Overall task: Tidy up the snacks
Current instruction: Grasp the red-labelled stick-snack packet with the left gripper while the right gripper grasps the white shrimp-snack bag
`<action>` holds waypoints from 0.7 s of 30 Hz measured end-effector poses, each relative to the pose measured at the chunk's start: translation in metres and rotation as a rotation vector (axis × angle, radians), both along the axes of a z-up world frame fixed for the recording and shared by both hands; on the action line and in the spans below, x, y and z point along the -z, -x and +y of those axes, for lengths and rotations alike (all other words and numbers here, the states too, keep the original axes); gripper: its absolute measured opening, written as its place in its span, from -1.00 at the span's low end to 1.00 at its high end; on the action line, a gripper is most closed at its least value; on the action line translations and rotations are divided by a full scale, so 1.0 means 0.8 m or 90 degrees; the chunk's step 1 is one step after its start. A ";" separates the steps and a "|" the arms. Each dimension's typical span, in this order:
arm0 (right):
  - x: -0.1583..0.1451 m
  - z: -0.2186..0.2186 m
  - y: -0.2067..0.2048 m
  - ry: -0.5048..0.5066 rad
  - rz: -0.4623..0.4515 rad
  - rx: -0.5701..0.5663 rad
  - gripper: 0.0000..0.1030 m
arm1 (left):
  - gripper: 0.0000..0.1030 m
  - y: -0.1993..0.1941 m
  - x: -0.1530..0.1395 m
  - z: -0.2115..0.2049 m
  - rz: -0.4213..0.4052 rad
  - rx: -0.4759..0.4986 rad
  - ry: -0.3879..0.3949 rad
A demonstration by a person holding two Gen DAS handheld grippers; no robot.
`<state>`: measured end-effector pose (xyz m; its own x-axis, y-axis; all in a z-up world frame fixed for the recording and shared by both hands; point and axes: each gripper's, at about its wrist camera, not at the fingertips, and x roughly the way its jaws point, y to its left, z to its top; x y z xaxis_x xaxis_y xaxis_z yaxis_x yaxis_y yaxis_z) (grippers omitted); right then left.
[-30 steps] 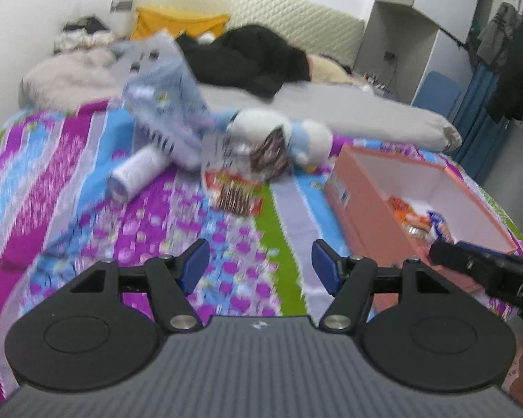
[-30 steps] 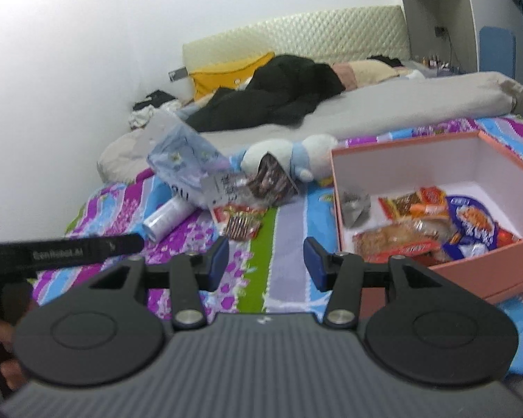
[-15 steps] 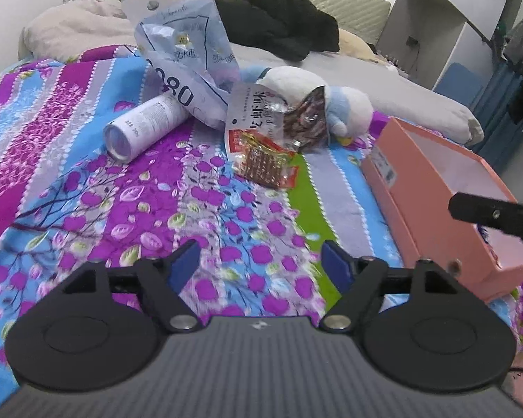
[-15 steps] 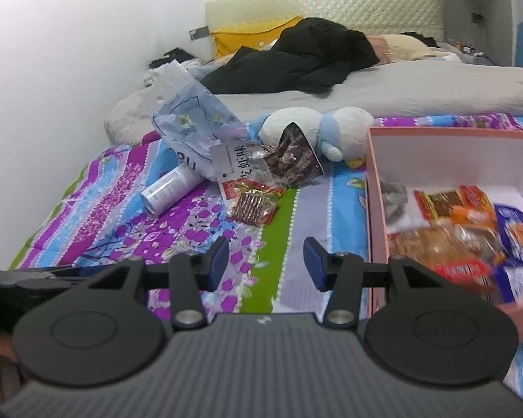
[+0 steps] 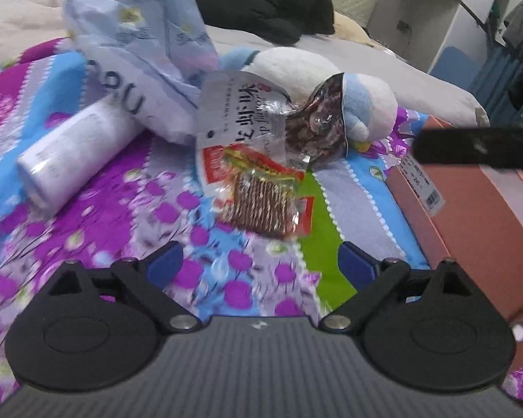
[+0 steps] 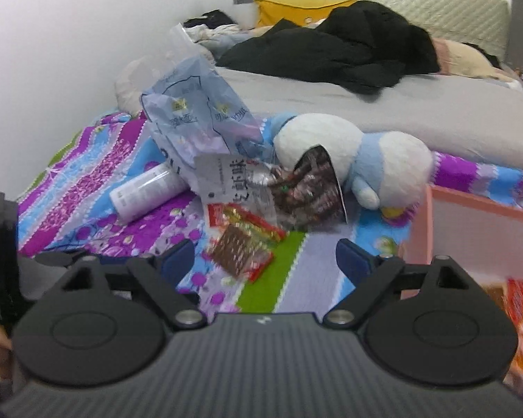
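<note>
The red snack packet [image 5: 266,198] is lying flat on the patterned bedspread [image 5: 122,230], its top edge tucked under a clear printed packet [image 5: 240,111] that is leaning with a dark crinkled packet [image 5: 317,129] against a plush toy [image 5: 331,83]. The left gripper [image 5: 261,264] is hovering just short of the red packet with its jaws spread wide, having just been opening, nothing between them; the right gripper [image 6: 265,256] is aiming at the same heap, jaws likewise wide, just been opening, and empty. Both tools converging on one small pile are risking a clash, and a flat packet on soft bedding is likely to slide or buckle rather than lift; pulling it could also drag the overlapping clear packet and tip the blue bag [image 5: 139,45] resting on the white bottle [image 5: 76,153]. The pink box [image 5: 470,216], already holding snacks in the right view, is standing just right of the pile, its wall leaving a narrow lane; open bedspread is lying to the left.
</note>
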<state>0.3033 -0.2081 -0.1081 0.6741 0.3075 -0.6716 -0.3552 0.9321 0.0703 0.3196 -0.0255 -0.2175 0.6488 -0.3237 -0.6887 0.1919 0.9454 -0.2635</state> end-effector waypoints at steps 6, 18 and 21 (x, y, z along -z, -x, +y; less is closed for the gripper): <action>0.037 0.014 -0.101 0.113 0.052 0.008 0.73 | 0.89 -0.050 0.025 -0.013 0.005 0.022 -0.002; 0.082 0.029 -0.200 0.132 0.126 -0.069 0.73 | 0.87 -0.086 0.044 -0.038 -0.013 0.068 -0.073; 0.097 0.039 -0.207 0.135 0.138 -0.095 0.74 | 0.84 -0.088 0.047 -0.046 -0.011 0.074 -0.102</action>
